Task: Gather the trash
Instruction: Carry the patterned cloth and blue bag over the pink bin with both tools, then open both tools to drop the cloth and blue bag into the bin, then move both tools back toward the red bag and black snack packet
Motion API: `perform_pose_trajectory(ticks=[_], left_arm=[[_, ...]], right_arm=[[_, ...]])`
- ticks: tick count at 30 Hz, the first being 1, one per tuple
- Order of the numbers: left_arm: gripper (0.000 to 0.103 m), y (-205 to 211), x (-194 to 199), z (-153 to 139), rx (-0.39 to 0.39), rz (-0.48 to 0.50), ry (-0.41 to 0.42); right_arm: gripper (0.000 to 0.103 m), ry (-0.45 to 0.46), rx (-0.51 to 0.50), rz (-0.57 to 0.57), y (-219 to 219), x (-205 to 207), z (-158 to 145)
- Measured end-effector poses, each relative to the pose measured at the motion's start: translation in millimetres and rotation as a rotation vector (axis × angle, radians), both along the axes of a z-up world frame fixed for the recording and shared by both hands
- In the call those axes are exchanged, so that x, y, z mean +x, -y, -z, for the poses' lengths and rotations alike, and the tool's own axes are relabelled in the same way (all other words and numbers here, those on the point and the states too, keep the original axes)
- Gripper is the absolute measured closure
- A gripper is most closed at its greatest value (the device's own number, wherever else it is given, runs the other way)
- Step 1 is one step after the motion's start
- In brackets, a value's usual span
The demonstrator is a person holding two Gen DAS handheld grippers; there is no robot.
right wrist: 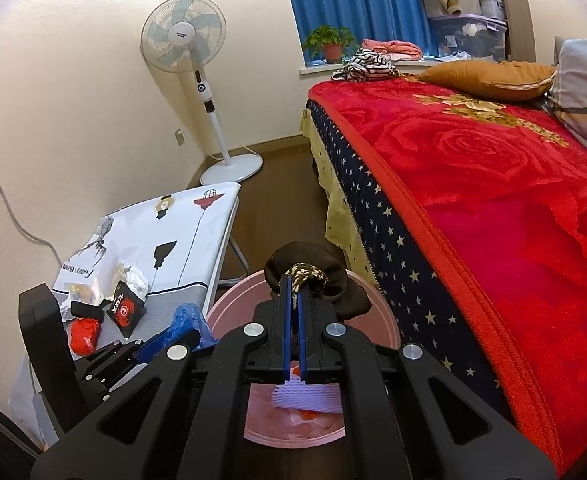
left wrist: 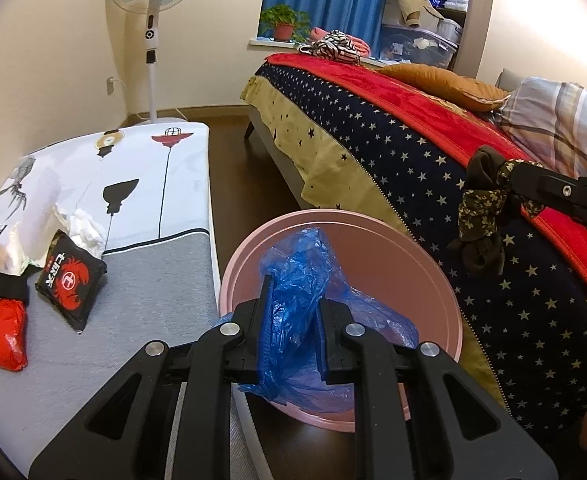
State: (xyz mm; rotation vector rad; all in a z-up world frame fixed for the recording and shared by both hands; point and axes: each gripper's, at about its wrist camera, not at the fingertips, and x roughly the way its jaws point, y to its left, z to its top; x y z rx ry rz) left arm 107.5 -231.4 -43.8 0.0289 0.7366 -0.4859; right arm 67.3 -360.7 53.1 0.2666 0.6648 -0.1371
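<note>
Left gripper [left wrist: 291, 316] pinched blue bag [left wrist: 293, 280]; right gripper [right wrist: 293, 292] pinched dark cloth [right wrist: 317, 280], both over pink bin [left wrist: 425, 280]. Best released centred above opening.

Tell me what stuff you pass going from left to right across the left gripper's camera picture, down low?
Red wrapper → black crab packet → blue plastic bag in the left gripper over the pink bin → dark camouflage cloth in the right gripper.
</note>
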Motion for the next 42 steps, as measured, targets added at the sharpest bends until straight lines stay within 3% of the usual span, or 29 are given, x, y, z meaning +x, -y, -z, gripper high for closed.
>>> perform_pose_trajectory(ticks=[14,16,17,18,19,30,42], left_arm=[[0.085,5.5,8.4,7.6,-0.011,0.017,-0.025],[0.078,7.7,9.5,9.8,-0.017,0.032,-0.036],[0.067,8.3,10.1,10.9,-0.014,0.034,-0.042],[0.064,8.2,10.2,12.2,-0.010,0.034,-0.043],[0.064,8.0,10.1,12.7,-0.007,0.032,-0.043],[0.064,-14.8,1.4,-0.8,-0.008,0.007,-0.005],[0.064,-75.9,-12.7,-21.7,-0.018,-0.158,0.079]], right_arm=[[0.096,-0.009,-0.001,0.011,2.6,5.9,4.4],[0.082,-0.020,0.001,0.020,4.4,7.6,7.0],[0.062,-0.022,0.000,0.028,4.7,8.0,8.1],[0.048,-0.023,-0.007,0.038,5.1,8.1,8.2],[0.046,-0.021,-0.015,0.045,4.9,7.8,8.0],[0.046,0.007,-0.040,0.027,-4.4,3.5,3.8],[0.049,0.080,-0.054,-0.064,-49.6,-0.8,-13.3]])
